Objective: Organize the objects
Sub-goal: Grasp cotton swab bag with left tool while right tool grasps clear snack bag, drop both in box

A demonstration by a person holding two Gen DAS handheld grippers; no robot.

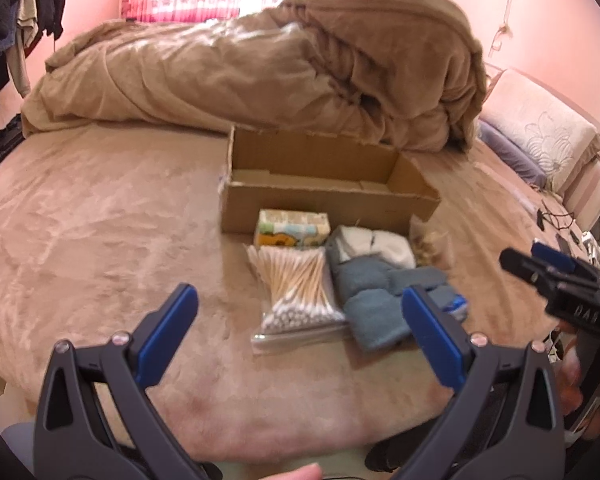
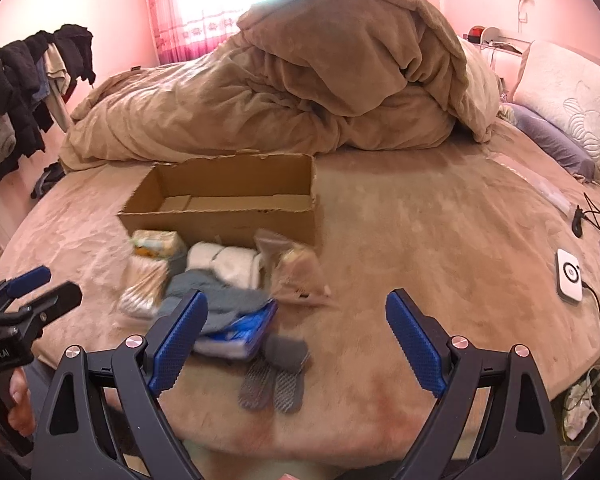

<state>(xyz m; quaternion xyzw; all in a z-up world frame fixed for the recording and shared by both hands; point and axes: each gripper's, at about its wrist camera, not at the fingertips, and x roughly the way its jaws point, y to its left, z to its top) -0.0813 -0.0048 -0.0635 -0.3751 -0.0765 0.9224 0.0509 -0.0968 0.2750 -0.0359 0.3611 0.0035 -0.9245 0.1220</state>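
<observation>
The open brown cardboard box sits empty on the tan plush bed, with the clear bag of wooden cotton swabs, folded grey-blue towels and tissue pack crowded just in front. The slippery bag could slide from a pinch, or neighbours get dragged. Left gripper and right gripper hover low, jaws released, empty.

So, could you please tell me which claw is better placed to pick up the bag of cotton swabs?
Left, probably: the cotton swab bag lies centred ahead of the open left claw.
</observation>
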